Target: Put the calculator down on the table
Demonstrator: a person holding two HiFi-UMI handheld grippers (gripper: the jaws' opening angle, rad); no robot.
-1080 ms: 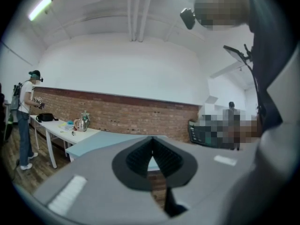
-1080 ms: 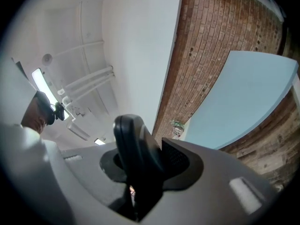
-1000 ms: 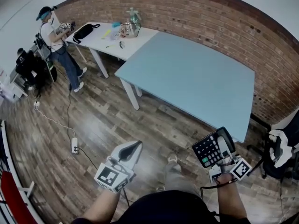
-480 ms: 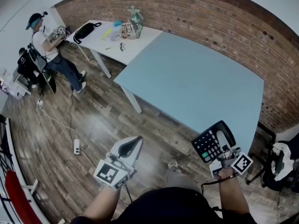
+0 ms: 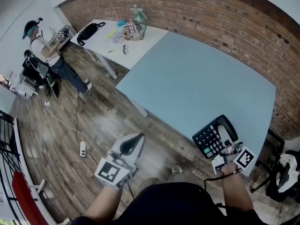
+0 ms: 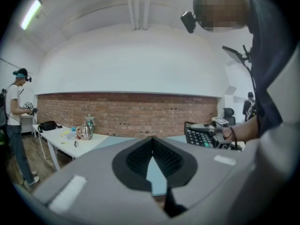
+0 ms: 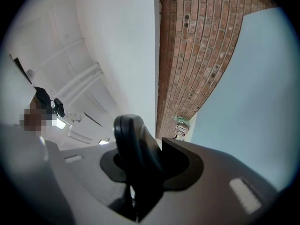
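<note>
Head view: right hand-held gripper (image 5: 225, 146) pinches calculator (image 5: 211, 139) near blue table (image 5: 201, 78); left hand-held gripper (image 5: 131, 144) pressed together; white table (image 5: 149, 36) beyond.

Our left gripper (image 5: 132, 145) reaches forward, jaws together and empty; our right gripper (image 5: 227, 148) clamps the calculator (image 5: 211, 140).

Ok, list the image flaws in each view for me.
Head view: fisheye bows the brick wall into an arc. Left gripper view: black rim all round, the left tongs are soft, the ceiling light glares. Right gripper view: the calculator is a dark, blurred shape.
</note>
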